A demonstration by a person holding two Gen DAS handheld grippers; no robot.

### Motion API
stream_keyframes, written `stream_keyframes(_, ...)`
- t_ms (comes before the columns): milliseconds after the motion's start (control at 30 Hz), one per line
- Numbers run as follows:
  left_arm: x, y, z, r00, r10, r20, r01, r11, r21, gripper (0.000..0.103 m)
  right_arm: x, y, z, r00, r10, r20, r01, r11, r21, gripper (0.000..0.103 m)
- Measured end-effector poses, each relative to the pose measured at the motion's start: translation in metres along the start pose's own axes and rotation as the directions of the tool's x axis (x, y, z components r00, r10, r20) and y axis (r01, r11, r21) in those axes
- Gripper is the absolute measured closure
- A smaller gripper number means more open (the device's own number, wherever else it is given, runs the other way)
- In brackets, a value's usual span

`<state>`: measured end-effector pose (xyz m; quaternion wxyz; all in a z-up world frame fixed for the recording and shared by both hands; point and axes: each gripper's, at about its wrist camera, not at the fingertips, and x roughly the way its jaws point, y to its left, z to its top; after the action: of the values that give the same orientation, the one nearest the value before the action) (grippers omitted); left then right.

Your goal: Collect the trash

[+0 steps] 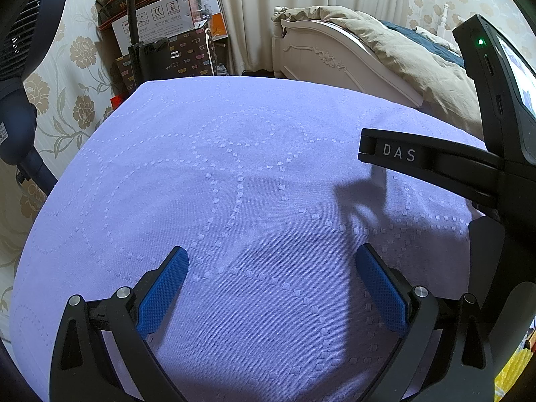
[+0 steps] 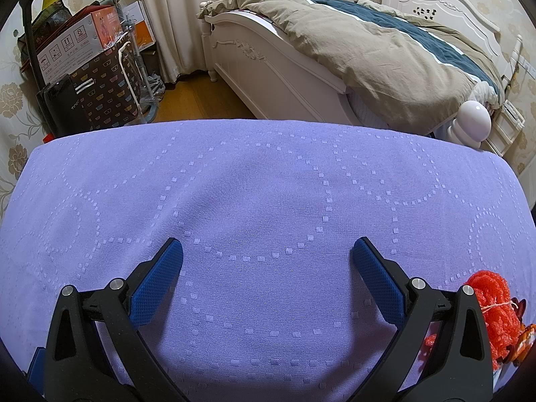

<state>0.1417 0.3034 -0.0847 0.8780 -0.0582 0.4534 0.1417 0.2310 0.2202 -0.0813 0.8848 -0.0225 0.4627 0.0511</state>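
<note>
My left gripper (image 1: 271, 258) hovers open over a purple tablecloth (image 1: 234, 174), with nothing between its blue pads. In the right wrist view my right gripper (image 2: 266, 251) is open too and holds nothing. An orange-red foam net (image 2: 492, 298) tied with string lies on the cloth just right of the right gripper's outer finger, partly hidden behind it. A small bit of colourful wrapper (image 2: 524, 338) lies next to the net. The body of the other gripper, marked DAS (image 1: 435, 160), reaches in from the right of the left wrist view.
Beyond the table's far edge stand a white bed (image 2: 274, 77) with a tan duvet, a patterned bag with boxes (image 2: 107, 80), and a black vacuum (image 1: 150, 57). A dark blue fan (image 1: 20, 67) stands at the left. A blue object (image 2: 35, 368) peeks out at the lower left.
</note>
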Motion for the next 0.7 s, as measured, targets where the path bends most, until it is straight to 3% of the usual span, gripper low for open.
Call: stream_keyframes(700, 0.0001, -0.0007, -0.0007, 1.000, 0.002, 0.000, -0.002, 1.000, 0.000, 0.005, 0.0000, -0.0002, -0.0001, 1.000, 0.000, 0.000, 0.000, 1.000, 0.000, 0.004)
